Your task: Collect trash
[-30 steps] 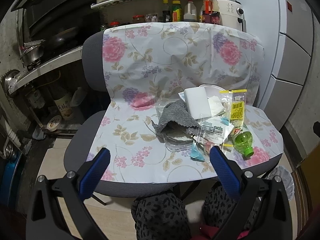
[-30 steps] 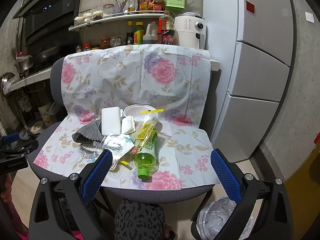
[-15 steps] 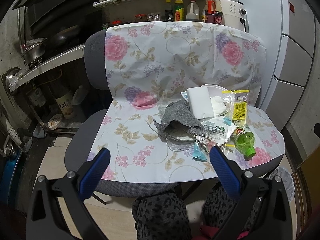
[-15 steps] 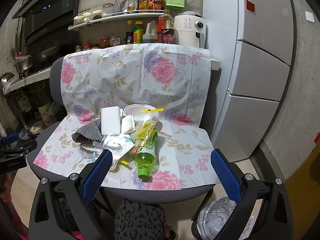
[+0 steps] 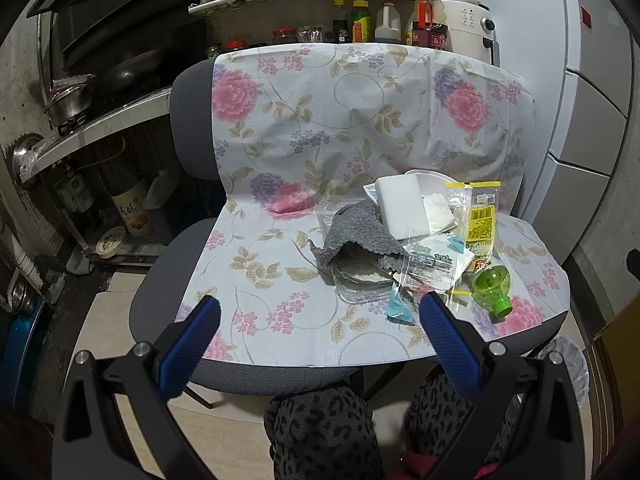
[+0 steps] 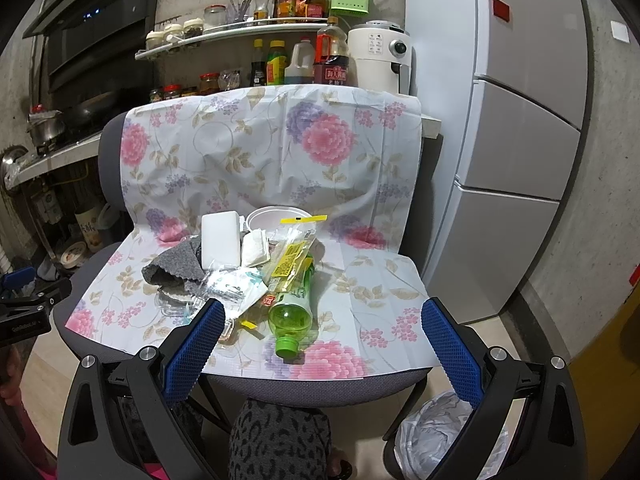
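Right wrist view: right gripper is wide open, empty; green bottle looks light, slippery, best gripped mid-body.

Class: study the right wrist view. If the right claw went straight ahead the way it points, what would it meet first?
Most likely the green plastic bottle, lying with its cap toward the open right claw, on the floral cloth. Depth is uncertain; it might pass just above.
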